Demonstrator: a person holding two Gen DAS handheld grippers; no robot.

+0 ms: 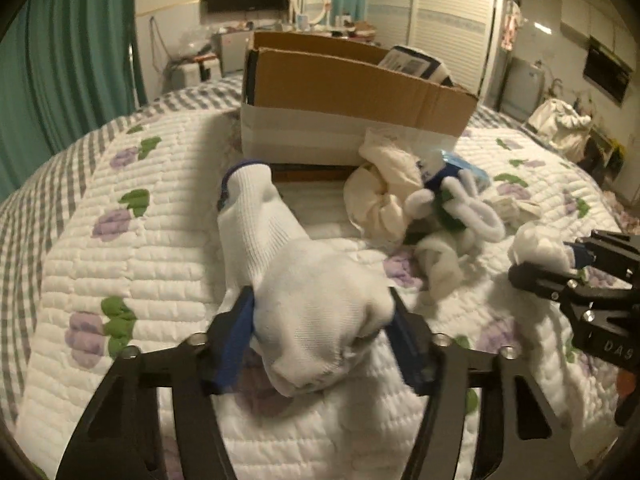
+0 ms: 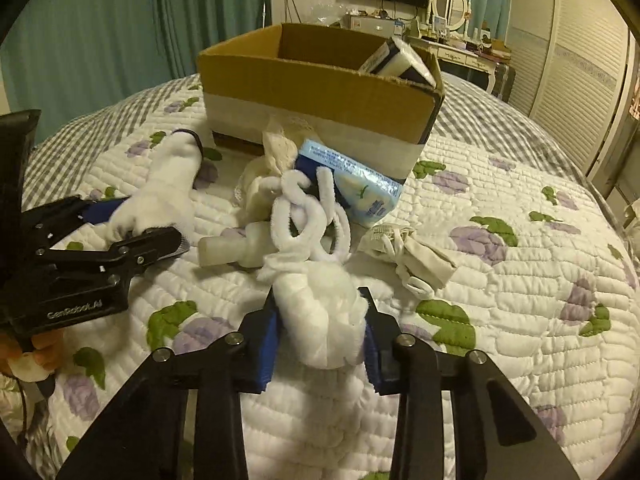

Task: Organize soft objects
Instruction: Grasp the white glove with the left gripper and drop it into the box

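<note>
My left gripper [image 1: 322, 312] is shut on a white knit glove with a blue cuff [image 1: 276, 240], which stretches away over the quilt; it also shows in the right wrist view [image 2: 168, 196]. My right gripper [image 2: 320, 320] is shut on a fluffy white soft item [image 2: 320, 308], also seen in the left wrist view [image 1: 538, 250]. Between them lies a pile: cream cloth [image 1: 380, 188], white fuzzy loops [image 2: 308, 212], a blue tissue pack [image 2: 360, 188]. An open cardboard box [image 2: 320, 92] stands behind the pile.
A folded white cloth [image 2: 412, 256] lies right of the pile on the floral quilt [image 2: 500, 280]. A dark package [image 2: 396, 60] leans inside the box. Teal curtains [image 1: 68, 60], a dresser and wardrobe stand beyond the bed.
</note>
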